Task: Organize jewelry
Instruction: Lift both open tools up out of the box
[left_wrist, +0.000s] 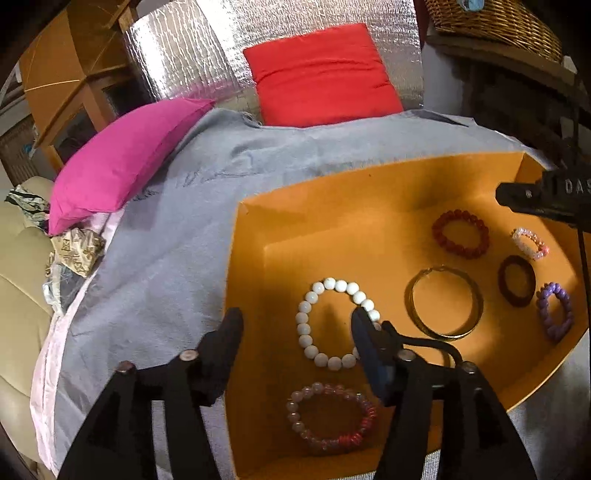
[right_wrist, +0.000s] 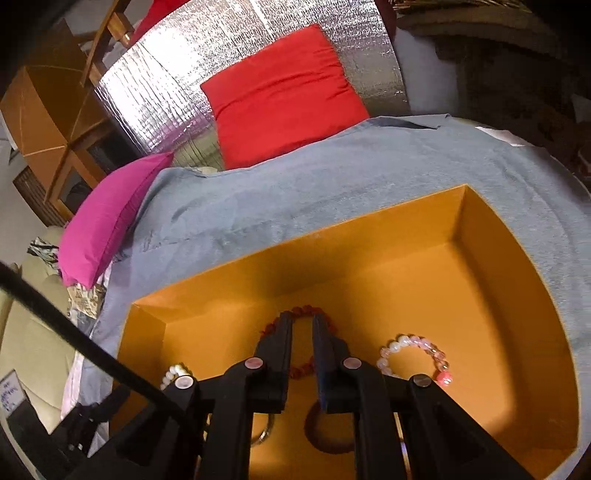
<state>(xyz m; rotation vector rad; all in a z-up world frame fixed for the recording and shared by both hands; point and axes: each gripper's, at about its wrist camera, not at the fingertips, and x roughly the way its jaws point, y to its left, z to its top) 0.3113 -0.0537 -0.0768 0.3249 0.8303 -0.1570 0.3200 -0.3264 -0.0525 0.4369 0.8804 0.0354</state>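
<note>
Your orange box (left_wrist: 258, 229) sits on the grey felt cloth (left_wrist: 155, 288), open-topped, with low smooth card walls. In the left wrist view it holds seven rings of jewelry lying flat and apart: a white bead bracelet (left_wrist: 306, 332) at centre, a pink-and-red bead bracelet (left_wrist: 295, 417) below it, a gold bangle (left_wrist: 476, 295) to the right, then a red bead bracelet (left_wrist: 443, 236), a pale pink bead bracelet (left_wrist: 524, 236), a dark brown ring (left_wrist: 506, 288) and a purple bead bracelet (left_wrist: 543, 306) toward the right edge.

Your left gripper (left_wrist: 295, 321) has its jaws spread with nothing pinched; one finger hangs over the box's left wall, the other overlaps the white beads' right side.

Your right gripper (right_wrist: 303, 325) shows a narrow gap between its jaws, with nothing in it; the tips stand over the red bead bracelet (right_wrist: 306, 369).

The box floor in the upper right of the right wrist view is bare. Behind the cloth lie a magenta cushion (left_wrist: 122, 162), a red cushion (left_wrist: 321, 74) and quilted silver foil (left_wrist: 177, 48).
</note>
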